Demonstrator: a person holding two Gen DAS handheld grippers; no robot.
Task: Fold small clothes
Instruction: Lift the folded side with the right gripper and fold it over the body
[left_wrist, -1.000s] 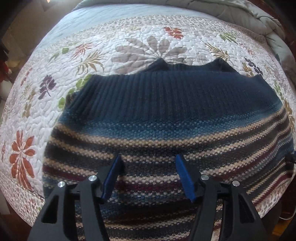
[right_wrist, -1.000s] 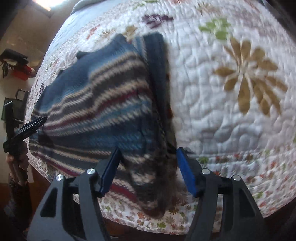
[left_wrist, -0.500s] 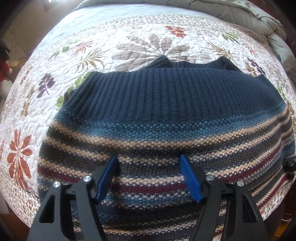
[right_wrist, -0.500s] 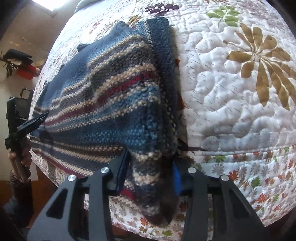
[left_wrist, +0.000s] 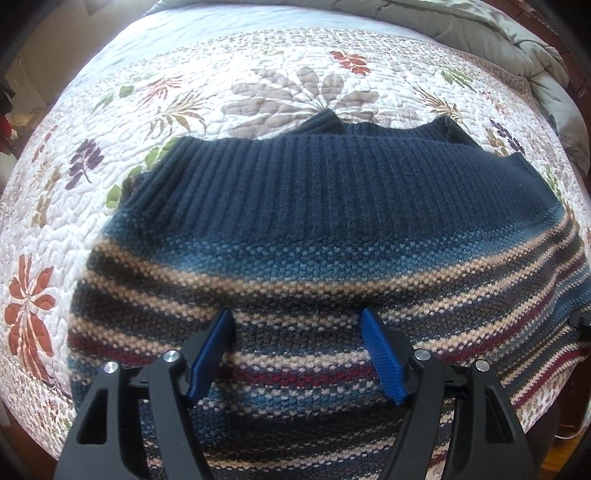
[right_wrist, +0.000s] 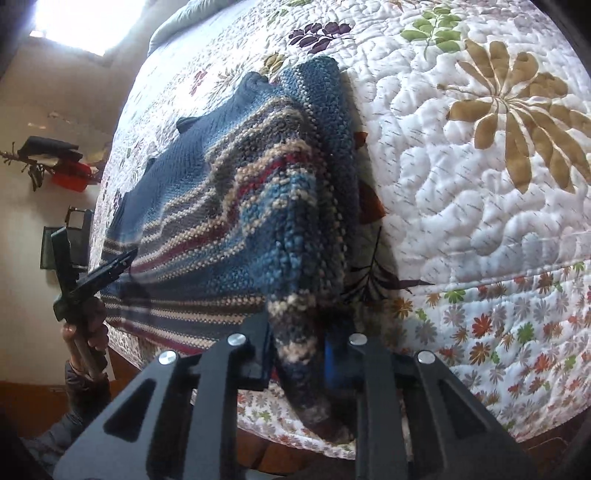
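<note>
A small knitted sweater (left_wrist: 325, 236), navy at the ribbed top with tan, red and blue stripes below, lies on a floral quilt (left_wrist: 110, 122). My left gripper (left_wrist: 297, 354) is open just above the striped part near the bed's front edge, touching nothing. In the right wrist view the sweater (right_wrist: 229, 206) has its near corner bunched up. My right gripper (right_wrist: 297, 350) is shut on that striped corner and lifts it slightly off the quilt (right_wrist: 480, 206). The left gripper also shows in the right wrist view (right_wrist: 110, 267) at the far left.
A grey-green comforter (left_wrist: 517, 37) is piled at the far right of the bed. The bed's front edge drops to a wooden floor (right_wrist: 44, 398). A wall with dark and red items (right_wrist: 66, 166) stands beyond the bed's left side.
My right gripper has closed on the sweater's near corner and raised it. My left gripper has edged forward over the stripes and stays open.
</note>
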